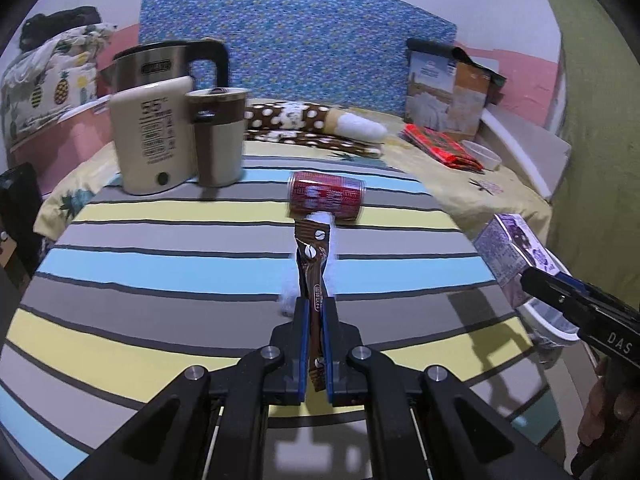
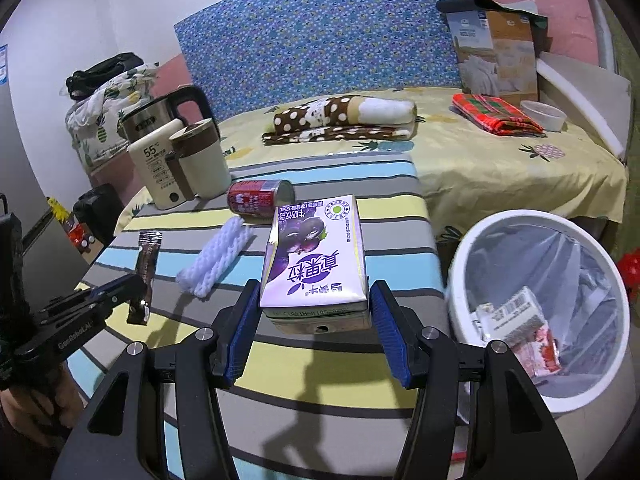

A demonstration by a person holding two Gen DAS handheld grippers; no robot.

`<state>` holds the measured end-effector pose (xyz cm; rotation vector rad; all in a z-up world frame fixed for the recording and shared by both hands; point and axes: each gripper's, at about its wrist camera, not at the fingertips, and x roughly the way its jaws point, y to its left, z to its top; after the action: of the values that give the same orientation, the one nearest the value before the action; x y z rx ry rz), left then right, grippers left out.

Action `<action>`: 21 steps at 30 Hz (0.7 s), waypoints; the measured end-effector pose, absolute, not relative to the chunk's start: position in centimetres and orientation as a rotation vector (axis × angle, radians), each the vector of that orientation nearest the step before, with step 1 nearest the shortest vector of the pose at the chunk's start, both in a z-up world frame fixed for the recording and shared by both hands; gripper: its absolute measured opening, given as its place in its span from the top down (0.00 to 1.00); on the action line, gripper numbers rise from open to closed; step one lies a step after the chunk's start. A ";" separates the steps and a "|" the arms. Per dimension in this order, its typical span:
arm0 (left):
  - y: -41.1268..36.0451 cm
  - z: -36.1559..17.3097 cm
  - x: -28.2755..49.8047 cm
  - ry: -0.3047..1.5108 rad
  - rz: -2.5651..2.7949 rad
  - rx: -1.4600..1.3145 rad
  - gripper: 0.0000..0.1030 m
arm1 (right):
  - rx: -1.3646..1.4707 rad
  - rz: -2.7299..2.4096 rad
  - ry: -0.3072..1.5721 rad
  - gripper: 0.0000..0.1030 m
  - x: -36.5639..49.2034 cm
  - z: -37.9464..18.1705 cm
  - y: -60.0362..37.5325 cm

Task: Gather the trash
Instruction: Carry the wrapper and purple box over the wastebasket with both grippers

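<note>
Both hand-held grippers (image 1: 316, 308) (image 2: 314, 308) loaded.

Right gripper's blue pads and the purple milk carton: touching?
Cannot tell. In the right wrist view the purple milk carton sits lifted between the right gripper pads, but slim gaps seem to show at both sides of its near end.

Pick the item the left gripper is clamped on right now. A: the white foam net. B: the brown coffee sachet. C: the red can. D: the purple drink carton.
B: the left gripper has its jaws shut on the brown coffee sachet, while the purple drink carton sits between the right gripper's pads, and the red can and white foam net lie on the striped cloth.
</note>
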<state>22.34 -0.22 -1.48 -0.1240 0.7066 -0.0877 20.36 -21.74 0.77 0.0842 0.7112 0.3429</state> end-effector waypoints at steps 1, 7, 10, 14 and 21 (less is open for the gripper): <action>-0.8 -1.5 22.4 0.708 -0.096 -0.121 0.94 | 0.086 0.342 0.710 0.45 20.2 0.8 -22.0; -4.1 -1.4 23.0 0.713 -0.158 -0.111 0.94 | 0.103 0.306 0.689 0.45 19.8 1.2 -24.3; -5.7 -1.2 23.2 0.711 -0.189 -0.107 0.94 | 0.114 0.285 0.681 0.45 19.6 1.3 -25.4; -8.0 -1.1 23.3 0.710 -0.229 -0.103 0.94 | 0.132 0.251 0.676 0.45 19.4 1.3 -27.2; -11.6 -1.1 23.9 0.711 -0.287 -0.096 0.94 | 0.158 0.199 0.672 0.45 19.0 1.2 -29.9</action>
<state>23.86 -11.62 -1.10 -0.0961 0.7112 -0.2874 19.02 -29.94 1.20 0.1581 0.6716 0.1991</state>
